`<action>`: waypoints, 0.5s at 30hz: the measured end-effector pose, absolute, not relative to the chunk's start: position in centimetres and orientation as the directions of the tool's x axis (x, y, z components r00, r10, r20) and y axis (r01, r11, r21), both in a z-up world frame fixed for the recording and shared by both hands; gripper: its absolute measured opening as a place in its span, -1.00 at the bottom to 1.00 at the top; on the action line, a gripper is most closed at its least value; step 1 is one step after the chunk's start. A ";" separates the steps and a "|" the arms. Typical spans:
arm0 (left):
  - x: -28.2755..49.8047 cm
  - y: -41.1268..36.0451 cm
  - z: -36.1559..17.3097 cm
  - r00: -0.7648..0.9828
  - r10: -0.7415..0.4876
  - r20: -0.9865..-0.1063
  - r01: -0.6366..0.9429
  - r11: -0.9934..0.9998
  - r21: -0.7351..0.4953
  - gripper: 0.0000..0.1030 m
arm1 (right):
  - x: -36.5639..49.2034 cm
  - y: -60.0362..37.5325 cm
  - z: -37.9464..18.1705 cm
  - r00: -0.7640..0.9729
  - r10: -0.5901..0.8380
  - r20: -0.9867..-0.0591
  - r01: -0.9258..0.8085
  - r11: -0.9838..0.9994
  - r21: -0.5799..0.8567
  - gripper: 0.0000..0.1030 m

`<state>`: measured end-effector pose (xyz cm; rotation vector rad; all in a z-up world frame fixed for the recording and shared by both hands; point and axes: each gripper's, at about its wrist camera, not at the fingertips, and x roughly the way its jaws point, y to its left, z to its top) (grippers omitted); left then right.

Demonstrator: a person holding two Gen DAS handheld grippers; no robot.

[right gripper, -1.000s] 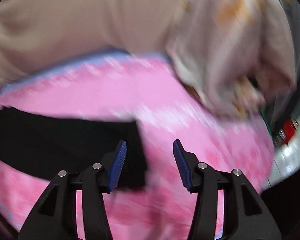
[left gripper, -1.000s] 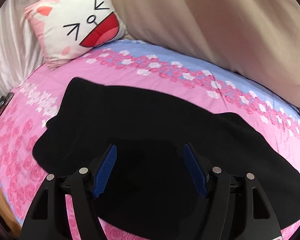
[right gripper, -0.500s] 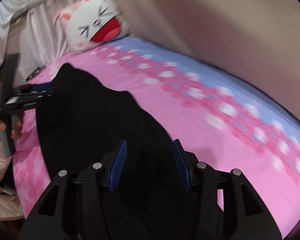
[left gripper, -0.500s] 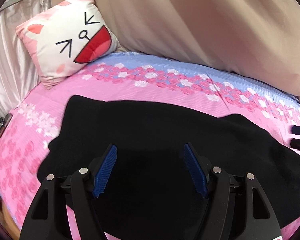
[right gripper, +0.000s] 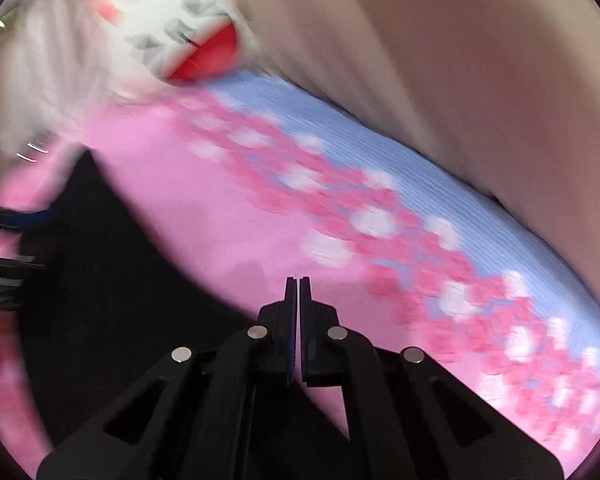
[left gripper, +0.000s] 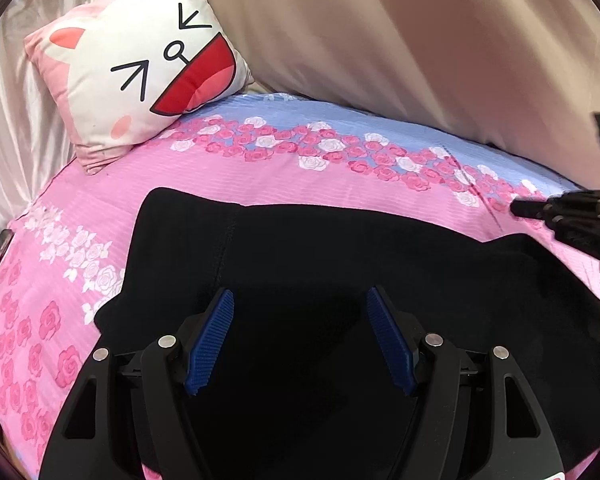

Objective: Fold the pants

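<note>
Black pants (left gripper: 340,264) lie spread flat on a pink floral bedsheet (left gripper: 260,168). My left gripper (left gripper: 300,340) is open and empty, hovering over the near part of the pants. My right gripper (right gripper: 299,292) has its jaws together; nothing shows between the pads. It sits over the pink sheet beside the far edge of the pants (right gripper: 112,280). That view is blurred by motion. The right gripper also shows at the right edge of the left wrist view (left gripper: 564,216), above the pants' far edge.
A white and pink cat-face cushion (left gripper: 140,60) stands at the head of the bed. A beige padded backrest (left gripper: 420,40) runs along the far side. A satin curtain (left gripper: 8,120) hangs at the left. The sheet's far strip is blue (left gripper: 340,120).
My right gripper has shut and swung left along the pants' far edge. My left gripper stays open and has shifted slightly over the pants.
</note>
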<state>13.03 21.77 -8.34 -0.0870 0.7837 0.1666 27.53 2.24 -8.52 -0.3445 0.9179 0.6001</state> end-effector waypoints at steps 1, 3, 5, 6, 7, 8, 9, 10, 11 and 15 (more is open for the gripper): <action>13.1 21.8 -8.5 0.694 0.117 -0.710 -0.181 0.983 -0.015 0.30 | 27.2 1.7 -8.3 0.459 0.343 -0.820 -0.601 0.799 -0.003 -1.00; 12.9 21.9 -8.5 0.697 0.105 -0.710 -0.175 0.984 -0.027 0.30 | 24.9 0.0 -6.1 0.504 0.405 -0.763 -0.599 0.801 0.029 -0.85; 12.5 22.0 -8.5 0.704 0.090 -0.705 -0.165 0.986 -0.038 0.30 | 23.6 -1.0 -4.6 0.482 0.478 -0.735 -0.620 0.778 0.099 -0.11; 12.5 21.9 -8.6 0.703 0.095 -0.705 -0.167 0.985 -0.034 0.30 | 23.5 -1.2 -4.6 0.472 0.479 -0.740 -0.617 0.779 0.111 0.51; 12.5 21.9 -8.7 0.700 0.102 -0.707 -0.171 0.985 -0.027 0.30 | 23.6 -1.1 -5.0 0.464 0.463 -0.755 -0.615 0.782 0.102 0.61; 12.6 21.8 -8.8 0.698 0.102 -0.709 -0.172 0.985 -0.028 0.30 | 24.0 -0.8 -5.3 0.453 0.449 -0.770 -0.615 0.783 0.096 0.60; 12.6 21.8 -8.9 0.696 0.103 -0.710 -0.175 0.984 -0.029 0.30 | 24.6 -0.1 -6.6 0.430 0.427 -0.796 -0.613 0.785 0.090 0.55; 12.6 21.7 -8.9 0.695 0.104 -0.711 -0.179 0.983 -0.031 0.30 | 25.0 0.7 -7.7 0.401 0.416 -0.816 -0.615 0.783 0.097 0.27; 12.5 21.5 -8.9 0.695 0.104 -0.712 -0.179 0.983 -0.030 0.30 | 25.4 1.4 -8.8 0.355 0.417 -0.836 -0.625 0.771 0.120 0.12; 11.8 21.0 -8.2 0.700 0.116 -0.704 -0.174 0.985 -0.012 0.30 | 25.6 3.7 -9.2 0.408 0.379 -0.831 -0.642 0.766 0.035 -0.86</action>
